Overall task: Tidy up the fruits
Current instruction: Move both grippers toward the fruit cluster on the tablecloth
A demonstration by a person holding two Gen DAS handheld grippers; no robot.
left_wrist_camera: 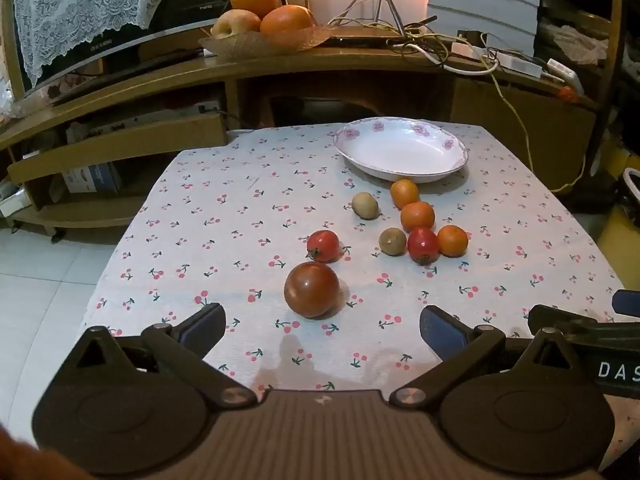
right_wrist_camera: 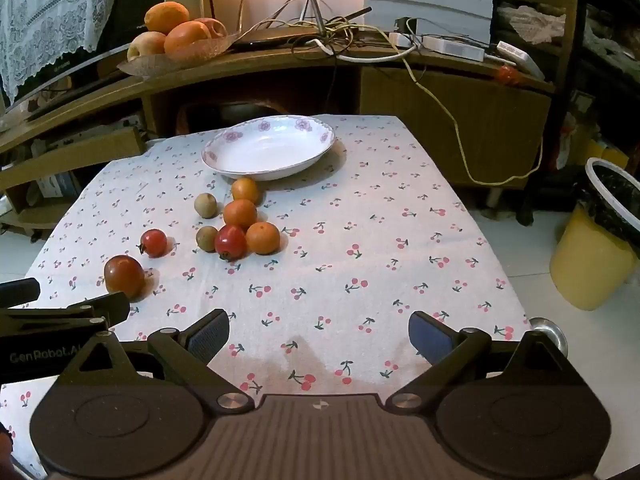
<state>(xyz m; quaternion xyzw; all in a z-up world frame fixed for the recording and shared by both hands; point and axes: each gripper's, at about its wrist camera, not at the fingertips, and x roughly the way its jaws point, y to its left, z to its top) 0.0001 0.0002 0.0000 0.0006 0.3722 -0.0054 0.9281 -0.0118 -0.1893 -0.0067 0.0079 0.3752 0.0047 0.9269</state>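
Note:
A white floral plate [left_wrist_camera: 400, 168] [right_wrist_camera: 240, 168] stands empty at the table's far side. In front of it lie three small oranges [left_wrist_camera: 417, 216] [right_wrist_camera: 240, 213], two brown kiwis [left_wrist_camera: 365, 205] [right_wrist_camera: 205, 205] and two small red tomatoes [left_wrist_camera: 323, 245] [right_wrist_camera: 154, 242]. A large dark tomato [left_wrist_camera: 312, 289] [right_wrist_camera: 124, 276] lies nearest. My left gripper [left_wrist_camera: 322, 328] is open and empty just behind the large tomato. My right gripper [right_wrist_camera: 319, 332] is open and empty over bare cloth to its right.
The cherry-print tablecloth [left_wrist_camera: 224, 216] covers the table. Behind it a wooden shelf carries a fruit dish [left_wrist_camera: 260, 40] with big oranges and an apple, plus cables [left_wrist_camera: 420, 40]. A yellow bin [right_wrist_camera: 596, 240] stands on the floor at right.

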